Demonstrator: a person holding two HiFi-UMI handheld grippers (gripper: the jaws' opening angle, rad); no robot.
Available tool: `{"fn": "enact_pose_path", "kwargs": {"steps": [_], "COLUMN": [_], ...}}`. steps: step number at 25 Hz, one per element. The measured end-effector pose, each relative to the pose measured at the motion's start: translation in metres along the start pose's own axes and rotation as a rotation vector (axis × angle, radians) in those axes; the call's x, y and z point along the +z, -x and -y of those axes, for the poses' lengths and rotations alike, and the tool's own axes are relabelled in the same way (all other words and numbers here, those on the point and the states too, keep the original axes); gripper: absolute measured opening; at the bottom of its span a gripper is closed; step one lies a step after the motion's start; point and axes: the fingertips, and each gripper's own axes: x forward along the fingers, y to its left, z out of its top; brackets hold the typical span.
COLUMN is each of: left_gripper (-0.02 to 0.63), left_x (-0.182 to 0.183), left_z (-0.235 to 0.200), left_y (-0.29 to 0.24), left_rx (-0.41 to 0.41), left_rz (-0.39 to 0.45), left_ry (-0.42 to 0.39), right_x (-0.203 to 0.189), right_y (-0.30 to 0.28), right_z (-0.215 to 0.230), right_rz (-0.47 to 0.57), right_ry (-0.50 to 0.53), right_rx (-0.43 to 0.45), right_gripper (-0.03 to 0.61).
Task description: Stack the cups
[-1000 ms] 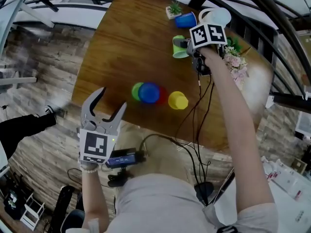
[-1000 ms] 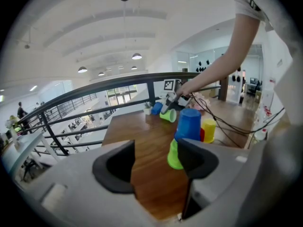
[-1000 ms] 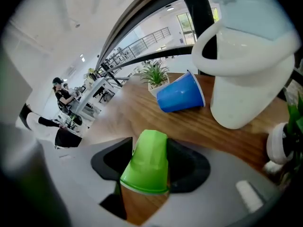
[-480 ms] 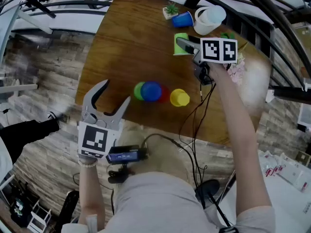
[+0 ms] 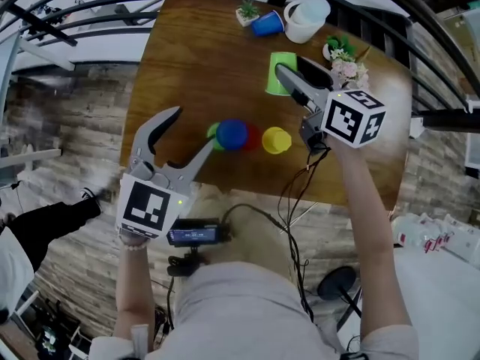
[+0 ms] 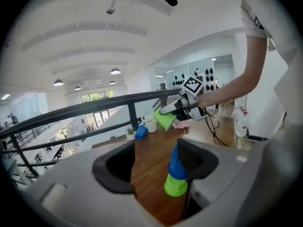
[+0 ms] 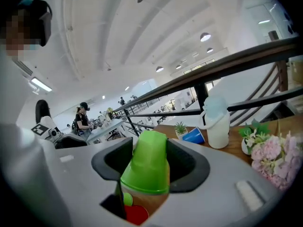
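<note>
My right gripper [image 5: 300, 75] is shut on a light green cup [image 5: 280, 73], held on its side above the round wooden table [image 5: 180, 58]; the right gripper view shows that cup [image 7: 149, 162] clamped between the jaws. Below it on the table stands a row of upside-down cups: green [image 5: 212, 135], blue [image 5: 232, 133], red [image 5: 252, 136] and yellow [image 5: 276, 140]. My left gripper [image 5: 192, 130] hangs open at the table's near edge, beside the green and blue cups [image 6: 176, 174], with nothing held.
At the far edge, a blue cup [image 5: 267, 23] lies on its side next to a small potted plant [image 5: 246, 10] and a white pitcher [image 5: 304, 17]. A pink flower pot [image 5: 345, 62] stands at the right. A dark railing [image 5: 420, 21] curves behind the table. Cables [image 5: 296, 223] hang below the right arm.
My right gripper has carried the light green cup away from the far edge, toward the row of cups. The left gripper has moved up to the table's near edge, still open.
</note>
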Motion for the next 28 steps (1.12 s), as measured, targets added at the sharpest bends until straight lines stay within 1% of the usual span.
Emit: {"fn": "enact_pose_path", "kwargs": {"steps": [1, 4, 6, 8, 9, 12, 13, 15, 18, 23, 26, 28], "left_gripper": [0.276, 0.276, 0.276, 0.279, 0.279, 0.293, 0.302, 0.311, 0.316, 0.328, 0.354, 0.356], "left_x": [0.006, 0.028, 0.041, 0.053, 0.058, 0.065, 0.065, 0.062, 0.056, 0.058, 0.058, 0.059], "left_z": [0.002, 0.012, 0.021, 0.031, 0.037, 0.057, 0.064, 0.073, 0.082, 0.091, 0.099, 0.102], "left_y": [0.000, -0.004, -0.009, -0.015, -0.018, -0.025, -0.027, -0.030, -0.033, -0.038, -0.038, -0.039], "left_rx": [-0.014, -0.075, -0.116, -0.173, -0.209, -0.335, -0.372, -0.420, -0.454, -0.487, -0.516, -0.522], "left_rz": [0.008, 0.044, 0.061, 0.081, 0.088, 0.084, 0.079, 0.061, 0.034, 0.040, 0.042, 0.045], "left_ry": [0.008, -0.030, -0.019, -0.031, -0.054, -0.185, -0.211, -0.236, -0.249, -0.253, -0.270, -0.282], "right_x": [0.002, 0.004, 0.005, 0.005, 0.005, 0.000, -0.002, -0.006, -0.008, -0.010, -0.014, -0.017], "right_y": [0.006, 0.024, 0.034, 0.043, 0.046, 0.055, 0.057, 0.061, 0.068, 0.077, 0.080, 0.081], "right_z": [-0.009, -0.035, -0.051, -0.065, -0.071, -0.088, -0.093, -0.102, -0.112, -0.118, -0.121, -0.119], "right_rz": [0.021, 0.075, 0.105, 0.126, 0.131, 0.128, 0.124, 0.120, 0.130, 0.142, 0.128, 0.111], "right_ry": [0.014, 0.062, 0.100, 0.142, 0.167, 0.251, 0.275, 0.310, 0.331, 0.349, 0.383, 0.407], "right_rx": [0.006, 0.027, 0.038, 0.044, 0.043, 0.039, 0.040, 0.043, 0.054, 0.074, 0.074, 0.064], "right_gripper": [0.229, 0.229, 0.229, 0.229, 0.229, 0.229, 0.229, 0.229, 0.229, 0.227, 0.227, 0.227]}}
